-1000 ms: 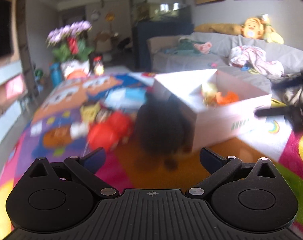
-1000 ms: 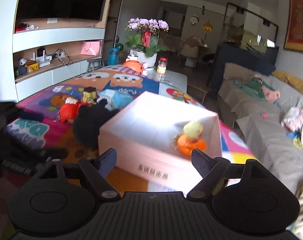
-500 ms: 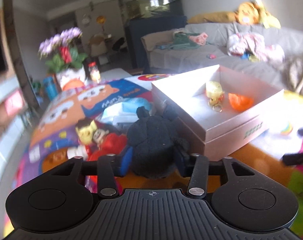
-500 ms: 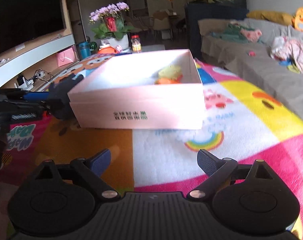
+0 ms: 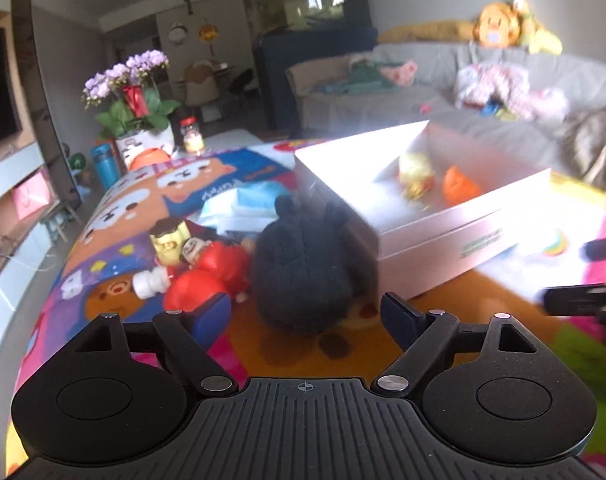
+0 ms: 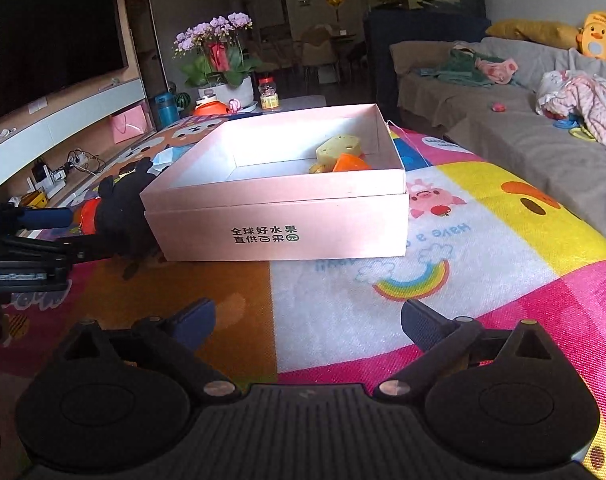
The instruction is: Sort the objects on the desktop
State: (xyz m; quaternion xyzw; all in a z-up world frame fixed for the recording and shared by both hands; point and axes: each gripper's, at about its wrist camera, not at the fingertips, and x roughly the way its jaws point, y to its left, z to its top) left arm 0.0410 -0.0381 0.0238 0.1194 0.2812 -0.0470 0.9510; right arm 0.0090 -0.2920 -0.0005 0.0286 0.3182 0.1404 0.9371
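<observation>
A black plush toy [image 5: 303, 264] stands on the colourful mat against the left side of a pale pink open box [image 5: 443, 236]; it also shows in the right wrist view [image 6: 123, 208]. My left gripper [image 5: 305, 312] is open, its fingers on either side of the plush, just in front of it. The box [image 6: 279, 224] holds a yellow toy [image 6: 337, 148] and an orange toy [image 6: 349, 163]. My right gripper [image 6: 307, 320] is open and empty, low over the mat in front of the box.
Left of the plush lie red toys [image 5: 207, 276], a green-faced figure [image 5: 169, 240] and a blue-white pack [image 5: 247, 204]. A flower pot [image 5: 139, 136] and jar [image 5: 192, 138] stand at the mat's far end. A grey sofa [image 6: 523, 136] lies to the right.
My left gripper was closed around the black plush half a second ago and is now open, drawn back slightly. My right gripper has stayed low in front of the box.
</observation>
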